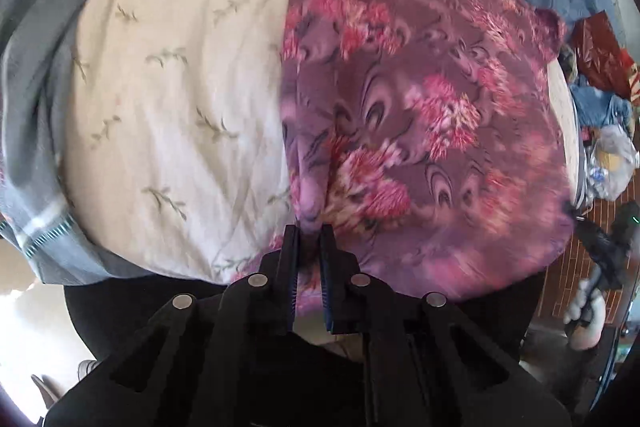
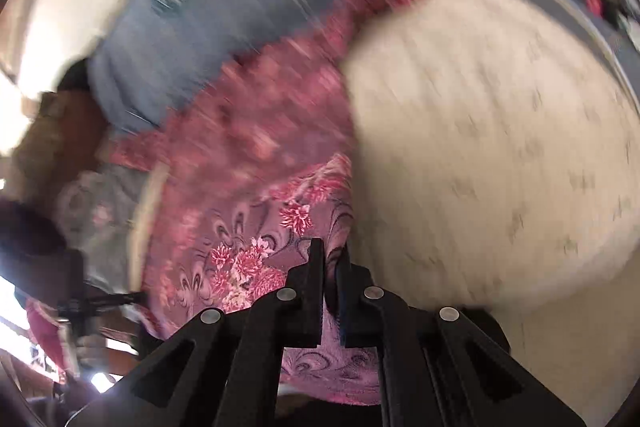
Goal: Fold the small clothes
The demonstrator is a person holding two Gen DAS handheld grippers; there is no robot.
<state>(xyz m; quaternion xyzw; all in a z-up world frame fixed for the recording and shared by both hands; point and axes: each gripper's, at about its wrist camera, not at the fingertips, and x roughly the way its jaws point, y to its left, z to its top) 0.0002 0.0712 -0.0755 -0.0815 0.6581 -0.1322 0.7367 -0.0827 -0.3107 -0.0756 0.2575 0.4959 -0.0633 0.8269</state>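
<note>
My left gripper [image 1: 309, 227] is pinched narrow on a ridge of the purple floral garment [image 1: 420, 115]; my right gripper [image 2: 329, 247] is clamped the same way on that garment's near hem. The garment lies spread on the bed [image 1: 168, 75], toward one side edge. Both bites look thin, so I reckon a quick lift could pull the cloth free, or drag the cream sheet along. A grey blanket [image 1: 32, 99] crowds the bed's far side; clutter [image 1: 604, 99] sits beyond the other edge.
</note>
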